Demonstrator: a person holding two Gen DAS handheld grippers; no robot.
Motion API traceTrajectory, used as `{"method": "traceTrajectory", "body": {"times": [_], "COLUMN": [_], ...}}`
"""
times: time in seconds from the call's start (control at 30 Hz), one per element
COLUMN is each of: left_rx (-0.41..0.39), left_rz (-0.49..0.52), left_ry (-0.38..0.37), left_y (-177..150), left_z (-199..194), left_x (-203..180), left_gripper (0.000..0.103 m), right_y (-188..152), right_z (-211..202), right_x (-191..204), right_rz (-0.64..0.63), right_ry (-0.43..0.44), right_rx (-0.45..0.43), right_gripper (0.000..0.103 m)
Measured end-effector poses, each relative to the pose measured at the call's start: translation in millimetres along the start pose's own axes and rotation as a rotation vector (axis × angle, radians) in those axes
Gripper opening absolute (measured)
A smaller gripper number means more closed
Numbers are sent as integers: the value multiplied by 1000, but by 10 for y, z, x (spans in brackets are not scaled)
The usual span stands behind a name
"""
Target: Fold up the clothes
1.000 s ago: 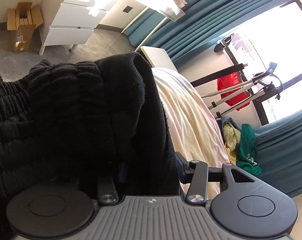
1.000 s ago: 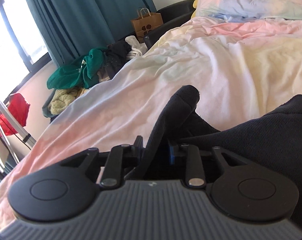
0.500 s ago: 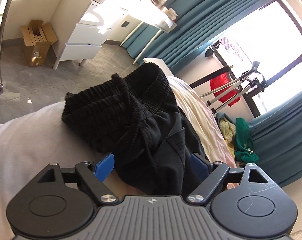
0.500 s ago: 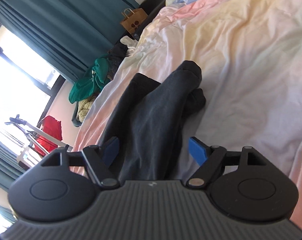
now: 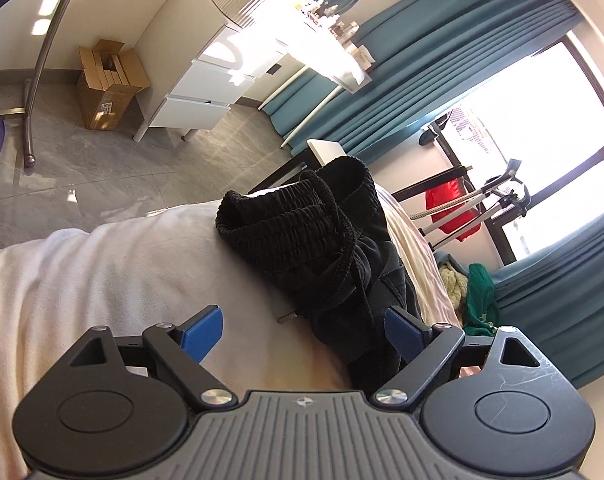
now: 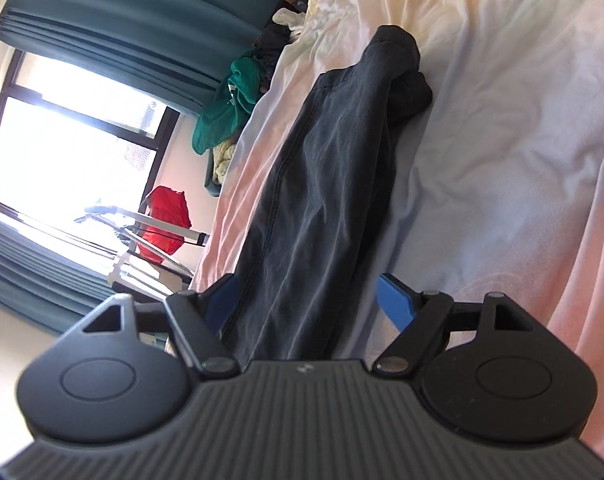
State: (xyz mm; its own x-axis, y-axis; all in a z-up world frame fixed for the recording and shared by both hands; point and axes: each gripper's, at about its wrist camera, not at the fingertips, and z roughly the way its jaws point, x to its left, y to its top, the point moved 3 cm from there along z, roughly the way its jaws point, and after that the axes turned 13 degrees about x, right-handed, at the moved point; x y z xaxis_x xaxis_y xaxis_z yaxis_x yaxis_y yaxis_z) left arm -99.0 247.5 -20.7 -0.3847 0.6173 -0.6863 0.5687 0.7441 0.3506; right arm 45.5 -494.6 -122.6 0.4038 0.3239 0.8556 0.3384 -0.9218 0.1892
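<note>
Trousers (image 5: 334, 248) lie on bed (image 5: 101, 272); no legible writing.

Left wrist view: low over the bed (image 5: 101, 272), facing desk and window. Right wrist view: close above the bed (image 6: 502, 140), facing the pillow end (both share the black trousers (image 5: 322, 248)).

Black trousers (image 5: 326, 248), elastic ribbed waistband w/ drawcord bunched at one end, lie flat on the pale bed sheet (image 5: 101, 280), approx. lengthwise near the bed's edge, legs (image 6: 322, 168) stacked one over the other, cuffs rumpled at the far end, fabric lightly creased.
</note>
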Motion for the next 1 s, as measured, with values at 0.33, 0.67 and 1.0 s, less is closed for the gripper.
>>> {"method": "traceTrajectory", "body": {"times": [0.33, 0.67, 1.0], "left_rx": [85, 132, 142], "left_rz": [-214, -263, -186], "left_ry": [-157, -246, -254], "left_y": [8, 124, 145], "left_z": [424, 988, 1596], "left_x": [159, 146, -31], "left_gripper": [89, 89, 83], "right_y": [273, 606, 879], "right_z": [83, 219, 391], "right_x": [-599, -767, -780], "right_rz": [329, 350, 243], "right_ry": [138, 262, 277], "right_rx": [-63, -142, -162], "right_gripper": [79, 78, 79]}}
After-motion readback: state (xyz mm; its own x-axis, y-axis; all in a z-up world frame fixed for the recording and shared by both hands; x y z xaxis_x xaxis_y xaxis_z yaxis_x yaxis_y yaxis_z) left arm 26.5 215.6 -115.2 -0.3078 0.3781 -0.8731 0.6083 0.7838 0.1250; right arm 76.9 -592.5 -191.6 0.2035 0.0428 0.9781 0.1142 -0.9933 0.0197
